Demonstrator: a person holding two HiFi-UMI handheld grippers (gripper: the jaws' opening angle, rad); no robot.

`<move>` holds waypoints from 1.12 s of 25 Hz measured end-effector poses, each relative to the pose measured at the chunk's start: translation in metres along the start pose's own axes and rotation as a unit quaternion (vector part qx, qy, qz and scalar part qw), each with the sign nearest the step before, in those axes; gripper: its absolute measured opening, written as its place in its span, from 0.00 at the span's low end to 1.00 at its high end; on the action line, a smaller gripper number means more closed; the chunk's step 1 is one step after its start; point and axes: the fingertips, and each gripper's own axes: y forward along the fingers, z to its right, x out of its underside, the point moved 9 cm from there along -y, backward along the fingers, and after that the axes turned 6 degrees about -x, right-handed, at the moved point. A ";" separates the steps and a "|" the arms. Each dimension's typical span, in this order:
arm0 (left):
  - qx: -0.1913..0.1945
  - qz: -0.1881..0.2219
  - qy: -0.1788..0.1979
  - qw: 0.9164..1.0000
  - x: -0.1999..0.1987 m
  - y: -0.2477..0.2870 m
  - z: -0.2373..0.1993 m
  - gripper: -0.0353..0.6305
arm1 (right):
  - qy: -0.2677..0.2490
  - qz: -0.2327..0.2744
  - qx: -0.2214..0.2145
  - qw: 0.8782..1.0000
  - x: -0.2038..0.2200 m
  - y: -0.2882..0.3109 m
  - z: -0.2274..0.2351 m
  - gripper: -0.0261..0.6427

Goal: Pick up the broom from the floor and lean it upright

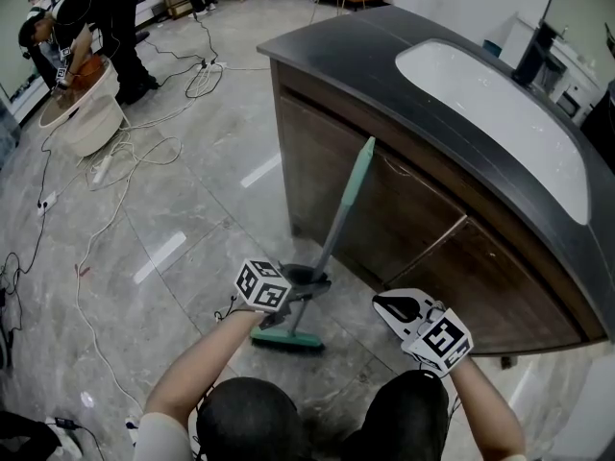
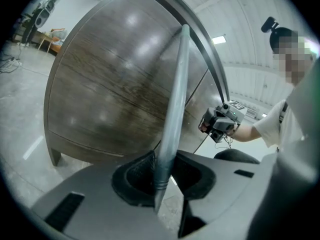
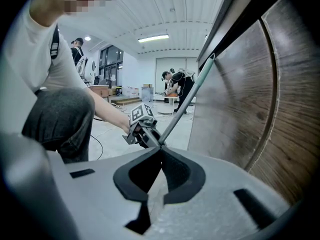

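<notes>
The broom stands tilted, its green handle (image 1: 344, 209) reaching up to the front of the dark wood counter (image 1: 404, 209) and its green head (image 1: 288, 338) on the floor. My left gripper (image 1: 306, 282) is shut on the lower part of the handle. In the left gripper view the grey-green pole (image 2: 175, 99) runs up between the pads (image 2: 135, 176), which press on it. My right gripper (image 1: 392, 305) hangs to the right of the broom, shut with nothing in it. Its closed jaws show in the right gripper view, pointing at the left gripper (image 3: 145, 131) and the pole (image 3: 187, 101).
The counter has a dark top with a white sink basin (image 1: 500, 113). Cables (image 1: 115, 190) trail over the grey tiled floor at left. At the far left a person (image 1: 67, 36) bends over a beige tub (image 1: 82, 118). A person's knees fill the bottom edge.
</notes>
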 end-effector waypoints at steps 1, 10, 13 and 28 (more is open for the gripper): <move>-0.004 -0.002 -0.001 1.000 0.001 0.000 -0.002 0.18 | 0.000 -0.002 0.000 1.000 0.001 0.000 0.000 0.04; -0.044 0.036 0.028 0.998 -0.003 -0.003 -0.004 0.19 | 0.001 -0.002 -0.014 1.000 0.008 0.001 -0.001 0.04; -0.049 0.040 0.042 0.997 -0.007 -0.005 -0.002 0.25 | 0.001 -0.004 -0.014 1.000 0.008 0.002 0.000 0.04; -0.100 0.072 0.127 0.984 -0.004 -0.055 0.021 0.31 | -0.003 0.001 -0.016 1.000 0.002 0.032 0.004 0.04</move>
